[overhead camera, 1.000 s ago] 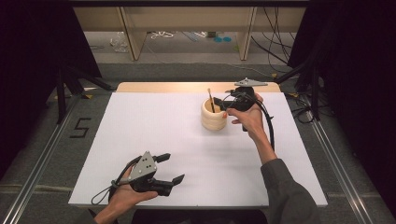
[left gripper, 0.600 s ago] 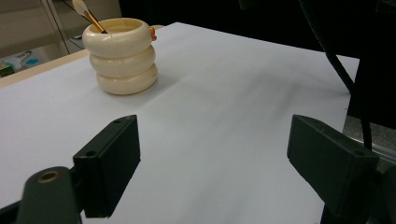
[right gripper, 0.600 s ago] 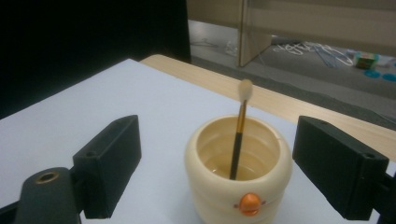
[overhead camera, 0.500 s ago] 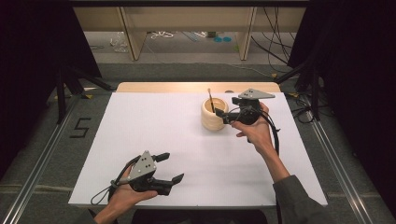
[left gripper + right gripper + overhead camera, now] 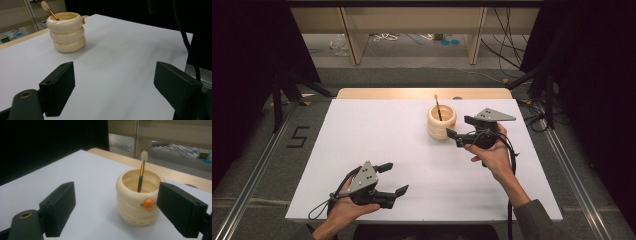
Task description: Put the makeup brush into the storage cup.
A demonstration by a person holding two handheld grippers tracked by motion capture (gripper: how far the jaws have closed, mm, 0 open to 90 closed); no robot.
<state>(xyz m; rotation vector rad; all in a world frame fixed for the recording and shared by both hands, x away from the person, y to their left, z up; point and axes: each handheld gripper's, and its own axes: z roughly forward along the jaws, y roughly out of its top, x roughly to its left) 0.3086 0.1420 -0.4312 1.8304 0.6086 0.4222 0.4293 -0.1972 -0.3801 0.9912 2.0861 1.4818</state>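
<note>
A cream ribbed cup point(image 5: 441, 122) with a small orange knob stands on the white table top point(image 5: 377, 135), right of centre toward the back. A thin brush point(image 5: 437, 106) leans inside it, bristles up. My right gripper point(image 5: 459, 127) is open just to the cup's right, jaws pointing at it and apart from it. In the right gripper view the cup point(image 5: 137, 200) and brush point(image 5: 141, 173) sit between the jaws of the right gripper point(image 5: 116, 212). My left gripper point(image 5: 396, 178) is open near the front edge. Its own view shows the left gripper point(image 5: 115, 92) empty, with the cup point(image 5: 67, 32) far off.
A wooden strip point(image 5: 422, 93) runs along the table's back edge, with shelving legs and cables on the floor behind. A "5" mark point(image 5: 298, 136) lies on the floor at left. A black cable point(image 5: 185, 37) hangs at the right of the left gripper view.
My right gripper has drawn back from the cup's rim toward the person and sunk a little. The brush stays in the cup. The left gripper has not moved.
</note>
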